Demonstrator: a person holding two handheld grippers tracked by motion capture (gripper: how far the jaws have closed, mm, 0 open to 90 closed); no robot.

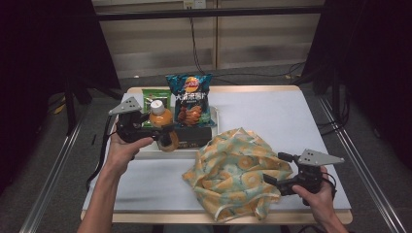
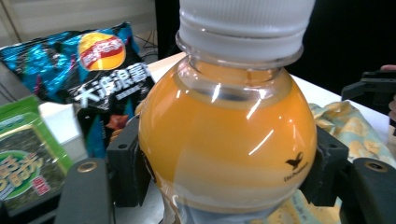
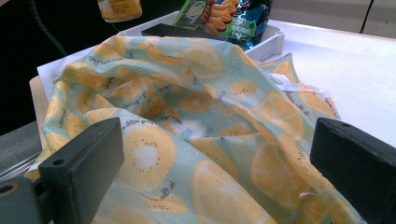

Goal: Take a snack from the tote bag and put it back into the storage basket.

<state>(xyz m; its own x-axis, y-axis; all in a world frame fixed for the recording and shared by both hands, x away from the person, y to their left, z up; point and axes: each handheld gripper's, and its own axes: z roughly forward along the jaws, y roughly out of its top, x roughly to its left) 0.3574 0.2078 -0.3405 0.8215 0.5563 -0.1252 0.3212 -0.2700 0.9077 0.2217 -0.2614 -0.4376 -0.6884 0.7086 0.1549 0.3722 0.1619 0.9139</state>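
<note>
Clear plastic bottle of orange juice with a white screw cap (image 1: 163, 125): held upright in my left gripper (image 1: 156, 132), above the near edge of the shallow white tray (image 1: 145, 154) at the left of the table. In the left gripper view the bottle (image 2: 224, 140) stands between my two black jaws, whose pads press on its rounded body from both sides, below the shoulder; the cap is at the top of that view. The jaws are closed on the bottle, not on themselves.

Behind the bottle, in the tray: a blue and black crisp bag with a red and yellow logo (image 1: 189, 99), standing up, and a green foil snack packet (image 1: 154, 98) to its left; both also appear in the left gripper view, crisp bag (image 2: 88, 70) and green packet (image 2: 23, 154). A flat black box (image 1: 194, 133) lies in front of the crisp bag.

To the right of the tray, touching its near corner: a crumpled pale-green cloth bag printed with orange slices (image 1: 233, 172), heaped on the white table top (image 1: 272, 111).

My right gripper (image 1: 273, 170) rests at the cloth bag's right side. In the right gripper view its jaws stand wide apart with the cloth (image 3: 196, 140) lying between them; neither pad presses on it.
</note>
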